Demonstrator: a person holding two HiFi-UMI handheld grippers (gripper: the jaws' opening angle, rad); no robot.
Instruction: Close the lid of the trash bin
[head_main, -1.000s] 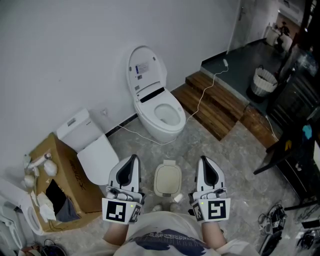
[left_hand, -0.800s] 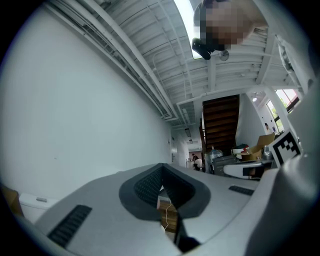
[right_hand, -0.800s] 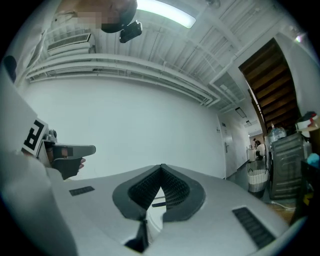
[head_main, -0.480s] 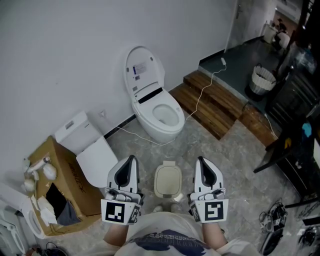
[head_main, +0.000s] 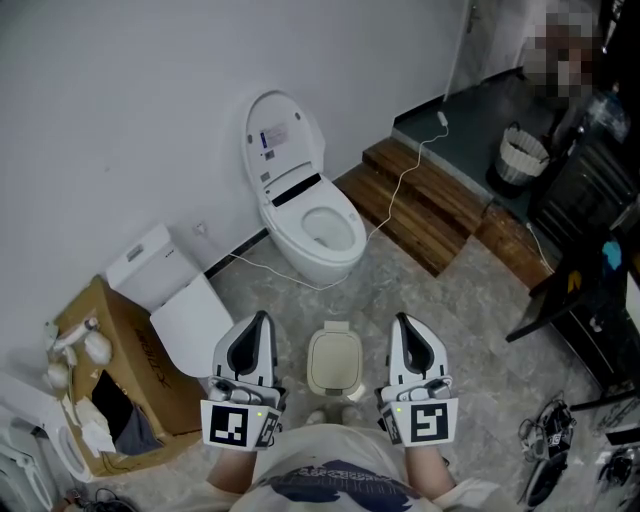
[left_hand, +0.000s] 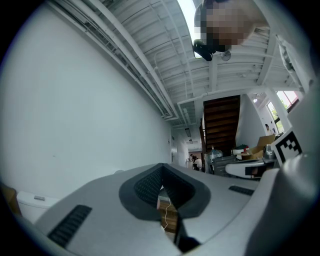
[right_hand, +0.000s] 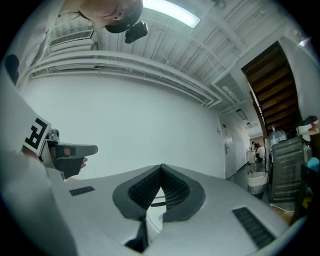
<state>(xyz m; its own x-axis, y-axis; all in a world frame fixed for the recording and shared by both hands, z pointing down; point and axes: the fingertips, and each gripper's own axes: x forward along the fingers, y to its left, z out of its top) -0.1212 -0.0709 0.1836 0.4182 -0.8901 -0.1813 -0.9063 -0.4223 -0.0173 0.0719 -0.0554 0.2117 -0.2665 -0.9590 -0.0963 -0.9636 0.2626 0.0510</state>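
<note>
1. The bin (head_main: 335, 386) sits on the stone floor (head_main: 450, 325) right in front of you, between the two grippers in the head view. From straight above, its cream lid (head_main: 335, 358) looks flat, with a hinge tab (head_main: 338, 326) on the far edge. Whether it is fully down cannot be told from here.
2. The left gripper (head_main: 262, 320) has its jaws pressed together with nothing in them; its own view shows only a sliver of light at the pads. The right gripper (head_main: 404, 322) is the same: closed and empty.
3. Both point roughly level, out over the bin rather than at it. To do the step well, I judge you need to tip one gripper down and come onto the lid from above. Press with the closed tips near the front edge, away from the hinge. Closed jaws make a good blunt pusher, so you need not open them.
4. Press gently: the bin looks light and may skid or tip on the smooth floor.
5. Around it: a small white scrap (head_main: 356, 397) lies just beside the bin's near edge. A toilet (head_main: 318, 232) with its seat cover up stands beyond. A white cable (head_main: 395, 205) runs past it toward the wooden step (head_main: 430, 200). A loose tank (head_main: 165, 285) and a cardboard box (head_main: 120, 360) are to your left, well apart.
6. Nothing lies between the grippers and the bin.
</note>
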